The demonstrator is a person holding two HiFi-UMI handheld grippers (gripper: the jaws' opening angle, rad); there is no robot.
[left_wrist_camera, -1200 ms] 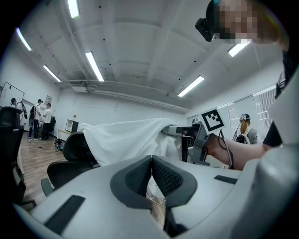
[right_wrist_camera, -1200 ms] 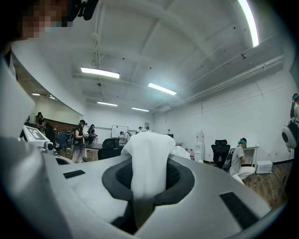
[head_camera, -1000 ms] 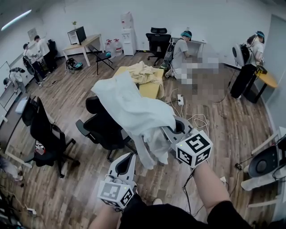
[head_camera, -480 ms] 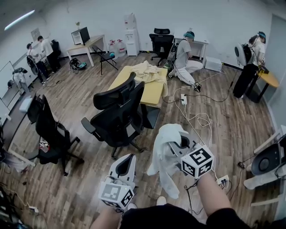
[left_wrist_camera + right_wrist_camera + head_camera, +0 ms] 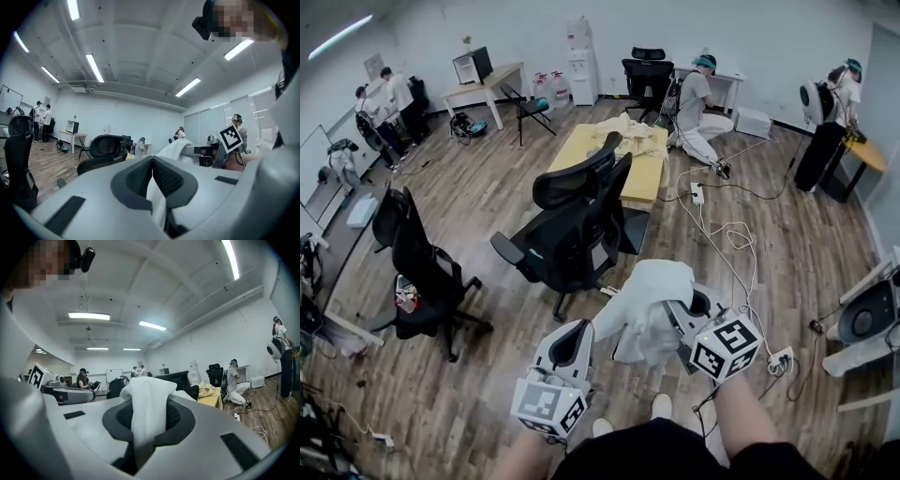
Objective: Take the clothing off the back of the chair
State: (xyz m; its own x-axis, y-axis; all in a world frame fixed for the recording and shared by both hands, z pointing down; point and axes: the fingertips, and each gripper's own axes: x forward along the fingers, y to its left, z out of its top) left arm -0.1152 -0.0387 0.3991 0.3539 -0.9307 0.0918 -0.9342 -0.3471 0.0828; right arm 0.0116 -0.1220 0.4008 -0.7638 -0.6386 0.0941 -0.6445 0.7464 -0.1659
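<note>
The black chair (image 5: pixel 572 225) at the centre of the head view now stands with its back and headrest bare. A second ago a wide white sheet of cloth lay spread across the middle of the frame, hiding most of it. Half a second ago the cloth had already come clear and hung to the chair's lower right.

The white garment (image 5: pixel 652 300) is now bunched at the lower centre of the frame, well apart from the chair and touching no part of it. Above the chair, the yellow surface (image 5: pixel 628 178) carries a separate cream heap of clothes (image 5: pixel 630 133).

The right claw (image 5: pixel 149 411) is clamped on the garment: a thick fold rises between its pads and spills over them. The left claw (image 5: pixel 152 161) has its pads together at the tips. A corner of the garment lies just beside it, and I cannot tell whether any cloth is caught there.

By my reading the removal itself is done. All that remains is to carry the garment off or set it down.
</note>
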